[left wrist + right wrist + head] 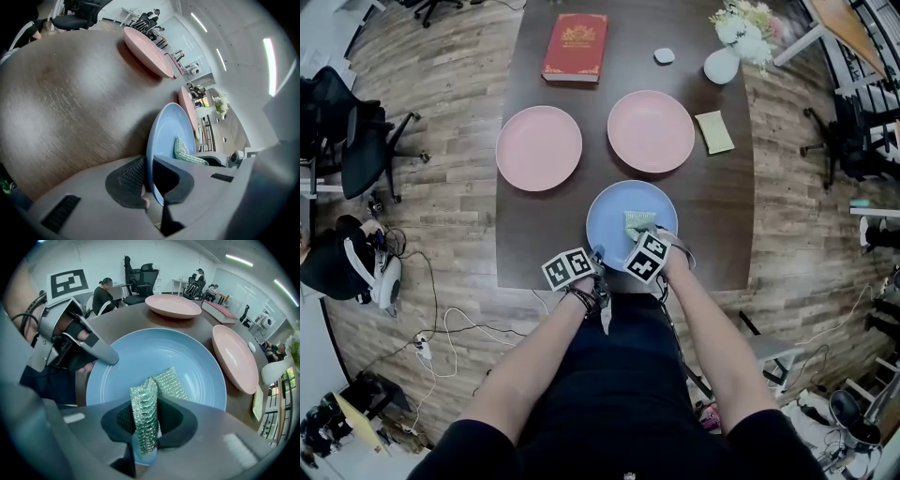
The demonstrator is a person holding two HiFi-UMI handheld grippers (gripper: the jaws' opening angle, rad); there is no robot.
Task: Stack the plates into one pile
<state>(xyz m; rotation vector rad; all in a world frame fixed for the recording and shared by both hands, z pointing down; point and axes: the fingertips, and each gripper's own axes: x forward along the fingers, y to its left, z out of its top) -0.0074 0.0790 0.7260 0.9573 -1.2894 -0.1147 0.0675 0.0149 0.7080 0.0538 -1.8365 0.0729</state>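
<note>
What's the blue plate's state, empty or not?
Not empty: a green scouring cloth lies on the blue plate, its near end pinched upright in the right gripper.

The left gripper (596,258) hides the rim of the blue plate (614,216) at seven o'clock, and the right gripper (647,234) hides the near end of the sponge (636,221).

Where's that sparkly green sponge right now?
The green sponge lies on the blue plate at the table's near edge, one end pinched in the right gripper; the left gripper clamps that plate's rim.
</note>
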